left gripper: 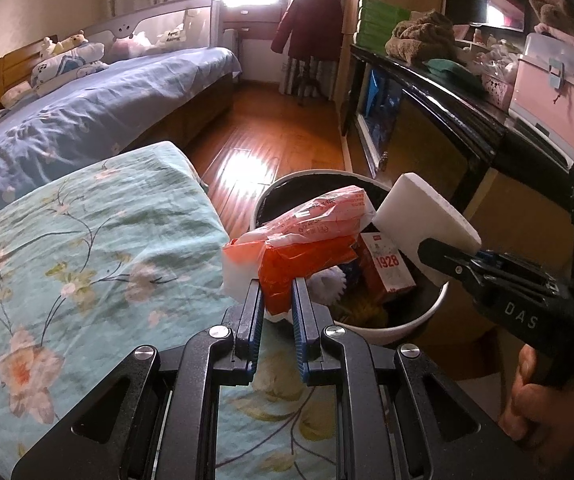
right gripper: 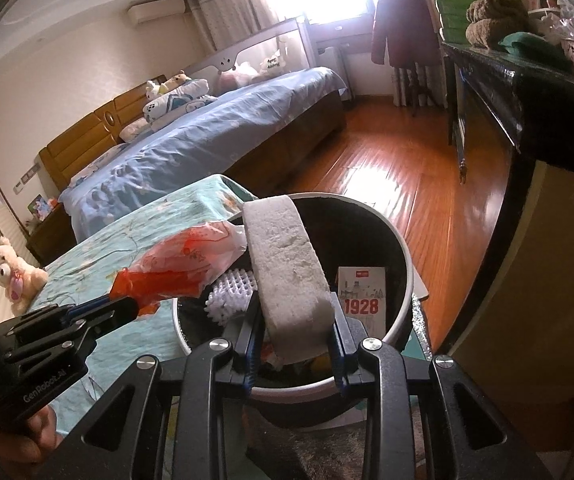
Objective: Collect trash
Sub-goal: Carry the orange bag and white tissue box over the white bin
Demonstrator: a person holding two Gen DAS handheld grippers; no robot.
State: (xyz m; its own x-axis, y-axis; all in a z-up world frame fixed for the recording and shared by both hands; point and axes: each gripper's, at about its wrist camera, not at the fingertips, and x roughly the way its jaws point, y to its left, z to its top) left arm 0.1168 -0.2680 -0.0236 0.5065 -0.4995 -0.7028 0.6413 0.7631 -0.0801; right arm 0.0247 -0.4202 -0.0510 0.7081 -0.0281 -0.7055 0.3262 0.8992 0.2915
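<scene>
A white bin with a black liner (left gripper: 427, 320) (right gripper: 401, 252) stands by the floral-covered surface. Inside lie a red "1928" box (left gripper: 387, 268) (right gripper: 363, 300), a white foam net (left gripper: 329, 284) (right gripper: 231, 292) and yellow scraps. My left gripper (left gripper: 277, 284) (right gripper: 135, 304) is shut on an orange-and-white plastic bag (left gripper: 311, 236) (right gripper: 183, 264), held over the bin's left rim. My right gripper (right gripper: 295, 312) (left gripper: 443, 258) is shut on a white foam block (right gripper: 287, 268) (left gripper: 427, 216), held over the bin.
A teal floral cloth (left gripper: 87, 240) covers the surface at left. A bed with blue sheets (left gripper: 99, 108) lies beyond. A dark cabinet (left gripper: 447, 120) with boxes and a pink case (left gripper: 555, 88) runs along the right. Wooden floor (left gripper: 279, 140) lies between.
</scene>
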